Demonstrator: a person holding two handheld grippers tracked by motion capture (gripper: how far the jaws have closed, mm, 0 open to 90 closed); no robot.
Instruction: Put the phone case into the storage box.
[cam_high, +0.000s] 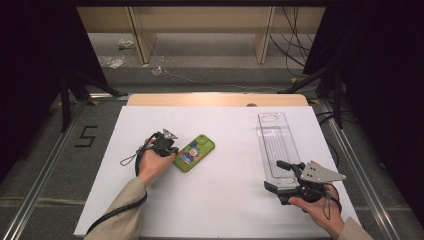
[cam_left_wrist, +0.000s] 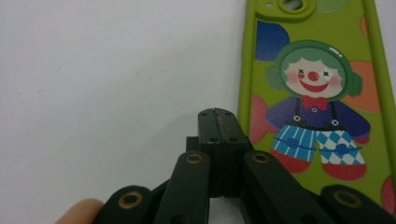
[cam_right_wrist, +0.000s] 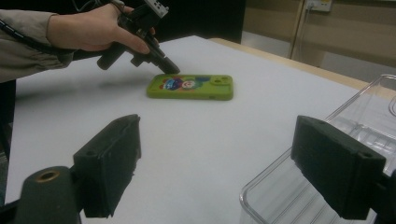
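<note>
A green phone case with a clown picture (cam_high: 195, 152) (cam_left_wrist: 322, 93) (cam_right_wrist: 191, 87) lies flat on the white table, picture side up. My left gripper (cam_high: 172, 150) (cam_left_wrist: 217, 114) (cam_right_wrist: 170, 68) is shut with nothing between its jaws, its tips just beside the case's long edge. A clear plastic tray (cam_high: 277, 145) (cam_right_wrist: 327, 186) lies lengthwise at the right. My right gripper (cam_high: 275, 177) (cam_right_wrist: 219, 163) is open at the tray's near end; one jaw hangs over the bare table, the other over the tray's corner.
The white sheet (cam_high: 225, 200) covers the table, with a wooden strip (cam_high: 215, 100) along its far edge. Metal rails (cam_high: 55, 150) run down both sides. Cables and wooden shelving (cam_high: 200, 30) lie beyond the table on the floor.
</note>
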